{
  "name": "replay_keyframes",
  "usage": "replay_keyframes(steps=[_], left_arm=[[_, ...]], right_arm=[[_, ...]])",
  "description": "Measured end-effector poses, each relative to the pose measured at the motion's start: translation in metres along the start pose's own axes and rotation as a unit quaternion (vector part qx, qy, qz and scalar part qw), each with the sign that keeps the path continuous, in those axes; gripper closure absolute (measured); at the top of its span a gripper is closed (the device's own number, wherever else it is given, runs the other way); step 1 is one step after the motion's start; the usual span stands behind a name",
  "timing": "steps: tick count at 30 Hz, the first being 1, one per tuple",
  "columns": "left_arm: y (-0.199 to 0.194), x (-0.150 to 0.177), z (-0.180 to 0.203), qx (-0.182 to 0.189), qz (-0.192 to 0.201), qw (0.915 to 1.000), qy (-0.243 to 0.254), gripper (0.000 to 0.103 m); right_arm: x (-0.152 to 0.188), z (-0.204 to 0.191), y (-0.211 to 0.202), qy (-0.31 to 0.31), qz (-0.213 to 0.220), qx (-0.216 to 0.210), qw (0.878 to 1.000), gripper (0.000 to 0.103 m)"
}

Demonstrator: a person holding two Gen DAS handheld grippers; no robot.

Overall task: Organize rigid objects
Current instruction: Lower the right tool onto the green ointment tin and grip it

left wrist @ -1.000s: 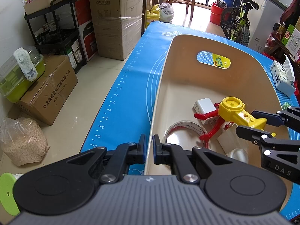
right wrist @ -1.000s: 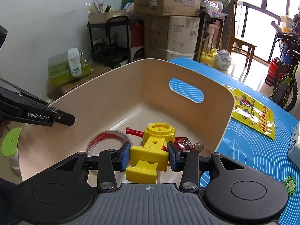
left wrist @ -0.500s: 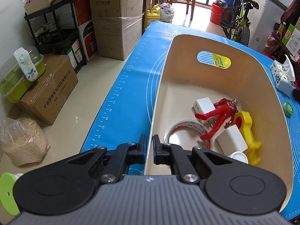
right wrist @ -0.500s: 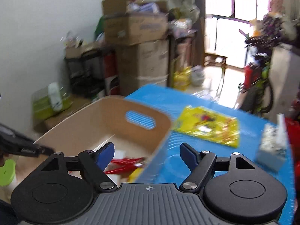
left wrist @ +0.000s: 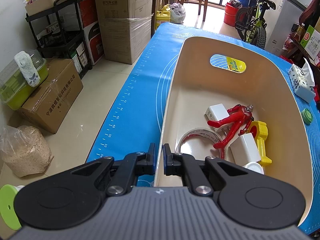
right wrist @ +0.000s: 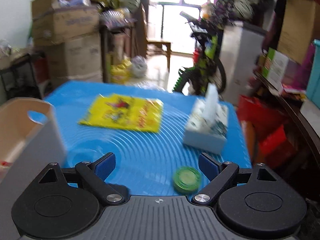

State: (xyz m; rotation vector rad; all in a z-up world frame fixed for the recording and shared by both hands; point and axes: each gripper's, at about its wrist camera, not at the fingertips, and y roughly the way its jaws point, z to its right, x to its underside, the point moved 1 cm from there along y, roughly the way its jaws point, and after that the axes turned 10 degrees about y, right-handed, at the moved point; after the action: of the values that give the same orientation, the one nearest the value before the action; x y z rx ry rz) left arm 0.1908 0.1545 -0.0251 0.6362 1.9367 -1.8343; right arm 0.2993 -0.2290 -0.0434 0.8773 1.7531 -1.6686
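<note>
The left gripper (left wrist: 159,156) clamps the cream bin's (left wrist: 296,124) near rim; only its camera shows the yellow toy (left wrist: 260,140) inside. The right gripper (right wrist: 157,165), jaws spread, hangs over blue mat (right wrist: 140,150) near a green disc (right wrist: 186,180).

The left tongs (left wrist: 159,156) point toward 12 o'clock, their jaws drawn nearly together and pinching a thin wall. The right tongs (right wrist: 157,165) also point toward 12 o'clock, jaws spread wide with nothing gripped; that view is motion-blurred.
</note>
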Motion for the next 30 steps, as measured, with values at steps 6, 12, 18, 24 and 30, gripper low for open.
replay_keyframes(steps=[6, 12, 18, 24, 30], left_arm=[[-0.001, -0.001, -0.001, 0.001, -0.002, 1.0, 0.001, 0.095], [-0.001, -0.002, -0.001, 0.001, -0.002, 1.0, 0.001, 0.094], [0.0, -0.002, -0.001, 0.001, -0.004, 1.0, 0.002, 0.094], [0.0, -0.002, -0.001, 0.001, -0.005, 1.0, 0.002, 0.095], [0.001, -0.002, -0.001, 0.001, -0.005, 1.0, 0.001, 0.095]], right_arm=[[0.008, 0.015, 0.035, 0.019, -0.013, 0.025, 0.999, 0.013], [0.018, 0.027, 0.069, 0.061, -0.047, 0.059, 0.995, 0.019], [0.028, 0.027, 0.087, 0.06, -0.071, 0.071, 0.993, 0.026], [0.025, 0.033, 0.087, 0.08, -0.065, 0.052, 0.993, 0.039], [0.026, 0.024, 0.083, 0.05, -0.06, 0.05, 0.996, 0.048]])
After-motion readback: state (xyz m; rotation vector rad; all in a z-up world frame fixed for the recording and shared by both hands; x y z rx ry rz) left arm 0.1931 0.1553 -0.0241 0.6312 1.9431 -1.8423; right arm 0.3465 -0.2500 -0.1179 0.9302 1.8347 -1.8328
